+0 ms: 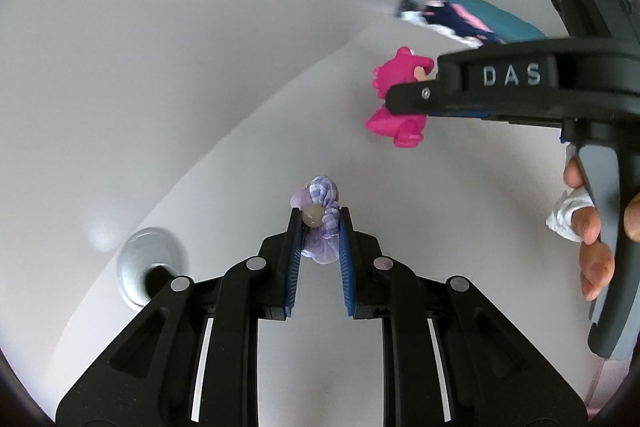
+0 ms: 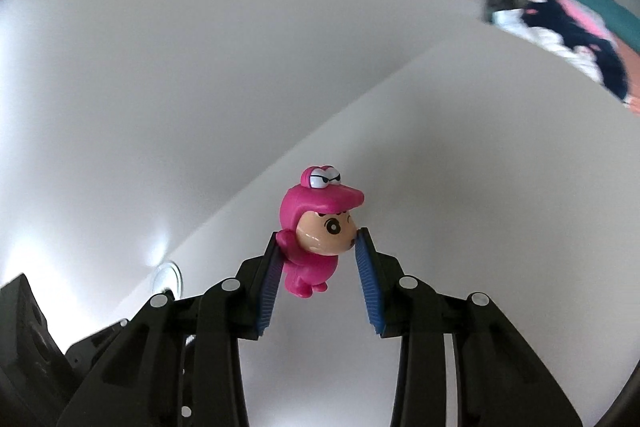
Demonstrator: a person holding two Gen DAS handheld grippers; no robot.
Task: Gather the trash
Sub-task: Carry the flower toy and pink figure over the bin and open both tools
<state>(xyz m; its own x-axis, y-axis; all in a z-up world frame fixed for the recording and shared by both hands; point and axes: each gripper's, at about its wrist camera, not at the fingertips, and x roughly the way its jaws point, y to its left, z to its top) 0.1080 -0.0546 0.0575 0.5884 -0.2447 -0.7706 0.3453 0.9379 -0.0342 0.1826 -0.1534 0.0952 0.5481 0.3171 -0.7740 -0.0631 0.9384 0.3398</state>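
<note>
White tabletop below us: our right gripper pinches the upright pink figurine; our left gripper clamps the lilac scrunchie.

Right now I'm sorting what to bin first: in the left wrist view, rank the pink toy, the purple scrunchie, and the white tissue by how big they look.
1. Pink toy, partly hidden by the right claw.
2. Purple scrunchie.
3. White tissue, mostly hidden by fingers, so unsure.
</note>
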